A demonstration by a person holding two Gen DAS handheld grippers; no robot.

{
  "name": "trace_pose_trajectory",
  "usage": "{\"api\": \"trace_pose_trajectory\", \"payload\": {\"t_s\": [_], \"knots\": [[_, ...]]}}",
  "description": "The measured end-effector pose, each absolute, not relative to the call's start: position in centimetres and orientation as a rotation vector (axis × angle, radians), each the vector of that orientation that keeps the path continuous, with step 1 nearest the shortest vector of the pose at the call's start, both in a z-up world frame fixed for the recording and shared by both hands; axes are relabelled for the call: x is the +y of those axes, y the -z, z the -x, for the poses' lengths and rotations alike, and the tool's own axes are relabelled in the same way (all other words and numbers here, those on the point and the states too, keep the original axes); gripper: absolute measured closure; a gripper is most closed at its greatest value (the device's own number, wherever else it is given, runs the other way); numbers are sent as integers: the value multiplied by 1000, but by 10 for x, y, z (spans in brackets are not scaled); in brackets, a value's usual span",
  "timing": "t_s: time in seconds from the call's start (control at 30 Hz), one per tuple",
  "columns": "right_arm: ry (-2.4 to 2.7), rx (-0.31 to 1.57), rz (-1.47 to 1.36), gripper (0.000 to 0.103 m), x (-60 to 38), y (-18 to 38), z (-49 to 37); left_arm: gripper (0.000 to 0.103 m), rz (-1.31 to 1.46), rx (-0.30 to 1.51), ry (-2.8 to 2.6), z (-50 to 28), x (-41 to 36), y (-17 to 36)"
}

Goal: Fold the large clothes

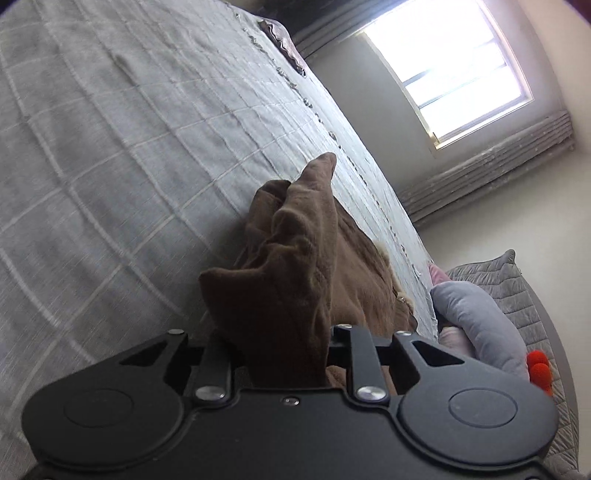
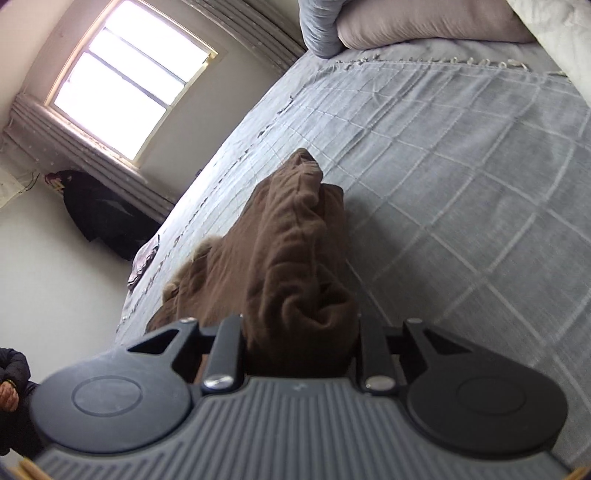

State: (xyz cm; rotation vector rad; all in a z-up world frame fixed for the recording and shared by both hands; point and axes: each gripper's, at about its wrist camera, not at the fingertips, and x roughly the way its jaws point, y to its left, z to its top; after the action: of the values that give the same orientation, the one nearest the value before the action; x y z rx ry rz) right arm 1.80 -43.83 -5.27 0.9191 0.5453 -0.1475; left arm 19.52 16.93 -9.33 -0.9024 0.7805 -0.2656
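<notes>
Brown fleece fills the middle of my left wrist view: the brown garment (image 1: 295, 258) rises in a bunched column from between the arms of my left claw (image 1: 286, 354), which is clamped on a thick fold of it. The fingertips themselves are buried in the cloth, so I judge the grip by the fabric pinched between the black linkages. Beyond the held fold, the rest of the garment trails onto the bed (image 1: 110, 147), lying on its grey checked bedspread (image 1: 166, 92) close to the fringed edge. Past that edge I see a bright window (image 1: 454, 62) with a radiator (image 1: 491, 162) under it. A grey pillow (image 1: 476, 321) sits at the bed's lower right end, and something small and red-orange (image 1: 539, 369) shows just beside it; I cannot tell what it is.

On the right wrist view, my right claw (image 2: 299, 350) likewise grips a bundled fold of the same garment (image 2: 291, 251), the cloth wedged between its arms and hiding the tips. The garment stretches away along the bedspread (image 2: 461, 166) near the bed's fringed edge. Pillows (image 2: 406, 26) are stacked at the far end of the bed. A dark coat (image 2: 99, 218) hangs on the wall below the window (image 2: 125, 74).
</notes>
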Motion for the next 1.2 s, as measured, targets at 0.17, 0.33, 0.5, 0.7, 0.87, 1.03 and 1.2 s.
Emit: {"api": "trace_pose_trajectory", "payload": {"t_s": [0.17, 0.33, 0.5, 0.7, 0.87, 1.03, 1.2], "knots": [[149, 601, -899, 69, -437, 65, 1, 68, 860, 850, 250, -178, 173, 111], [300, 565, -739, 40, -443, 60, 23, 48, 727, 860, 216, -160, 185, 99], [346, 486, -600, 39, -453, 28, 31, 45, 575, 764, 153, -158, 191, 75], [288, 465, -334, 39, -416, -2, -10, 45, 397, 657, 229, -185, 149, 43], [174, 512, -254, 39, -387, 5, -74, 45, 251, 666, 361, -237, 95, 51], [146, 580, -228, 39, -381, 29, -138, 45, 133, 687, 358, -290, 67, 82], [221, 628, -134, 38, -393, 55, -179, 45, 99, 659, 330, -334, 74, 98]]}}
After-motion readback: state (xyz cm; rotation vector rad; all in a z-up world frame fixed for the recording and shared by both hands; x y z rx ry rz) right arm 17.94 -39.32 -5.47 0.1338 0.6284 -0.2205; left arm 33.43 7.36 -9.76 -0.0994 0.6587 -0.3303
